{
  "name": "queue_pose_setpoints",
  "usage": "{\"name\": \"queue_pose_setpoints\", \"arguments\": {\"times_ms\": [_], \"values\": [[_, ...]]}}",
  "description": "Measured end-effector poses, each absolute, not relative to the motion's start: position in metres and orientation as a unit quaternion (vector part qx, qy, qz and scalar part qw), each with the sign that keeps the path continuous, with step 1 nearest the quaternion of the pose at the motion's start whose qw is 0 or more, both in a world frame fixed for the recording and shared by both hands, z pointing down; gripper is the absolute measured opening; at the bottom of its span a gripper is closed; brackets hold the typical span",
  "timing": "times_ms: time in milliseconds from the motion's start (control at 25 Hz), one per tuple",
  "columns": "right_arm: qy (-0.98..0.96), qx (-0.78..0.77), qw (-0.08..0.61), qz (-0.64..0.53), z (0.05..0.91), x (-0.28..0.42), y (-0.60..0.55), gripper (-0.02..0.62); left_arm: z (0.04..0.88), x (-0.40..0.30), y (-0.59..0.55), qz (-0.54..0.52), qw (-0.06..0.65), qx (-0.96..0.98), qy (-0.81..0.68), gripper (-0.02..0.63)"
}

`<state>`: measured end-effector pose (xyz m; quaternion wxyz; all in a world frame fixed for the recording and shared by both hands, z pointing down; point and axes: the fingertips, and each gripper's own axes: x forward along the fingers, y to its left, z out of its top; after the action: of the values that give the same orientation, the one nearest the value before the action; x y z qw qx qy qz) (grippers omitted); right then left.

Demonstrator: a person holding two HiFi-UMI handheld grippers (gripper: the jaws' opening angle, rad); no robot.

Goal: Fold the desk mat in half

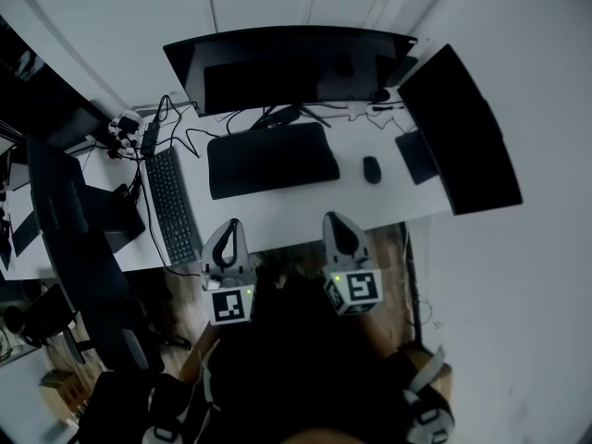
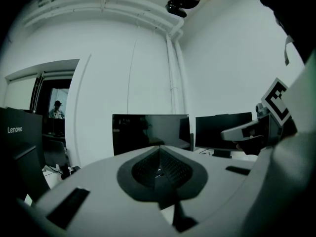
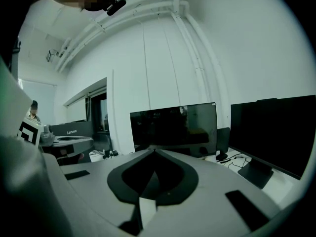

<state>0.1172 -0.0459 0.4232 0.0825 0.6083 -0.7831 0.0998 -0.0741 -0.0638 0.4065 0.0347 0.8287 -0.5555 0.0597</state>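
Showing desk mat (image 1: pixel 273 160), head view only

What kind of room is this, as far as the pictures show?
Most likely an office or computer lab: a white desk carries a wide monitor, a second monitor at the right, a keyboard, a mouse and a dark desk mat.

1 white desk top (image 1: pixel 277 213) carrying 1 dark rectangular soft desk mat (image 1: pixel 271 159), 1 long black keyboard (image 1: pixel 173 204), 1 small black oval mouse (image 1: pixel 371 169) & 1 small flat black rectangular pad (image 1: pixel 416 155). Black flat-screen monitors, 3 total: wide curved one (image 1: pixel 291 67), 2nd at rt (image 1: pixel 458 132), 3rd at far left (image 1: pixel 55 206). Grey two-jaw grippers, 2: left gripper (image 1: pixel 231 225) & right gripper (image 1: pixel 335 218), each w/ 1 cube of square markers, so 2 cubes.
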Motion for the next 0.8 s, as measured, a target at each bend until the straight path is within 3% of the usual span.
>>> {"name": "queue_pose_setpoints", "arguments": {"times_ms": [800], "values": [[-0.798, 0.586, 0.075, 0.117, 0.411, 0.132, -0.029, 0.008, 0.406, -0.045, -0.044, 0.081, 0.032, 0.823, -0.562, 0.008]]}}
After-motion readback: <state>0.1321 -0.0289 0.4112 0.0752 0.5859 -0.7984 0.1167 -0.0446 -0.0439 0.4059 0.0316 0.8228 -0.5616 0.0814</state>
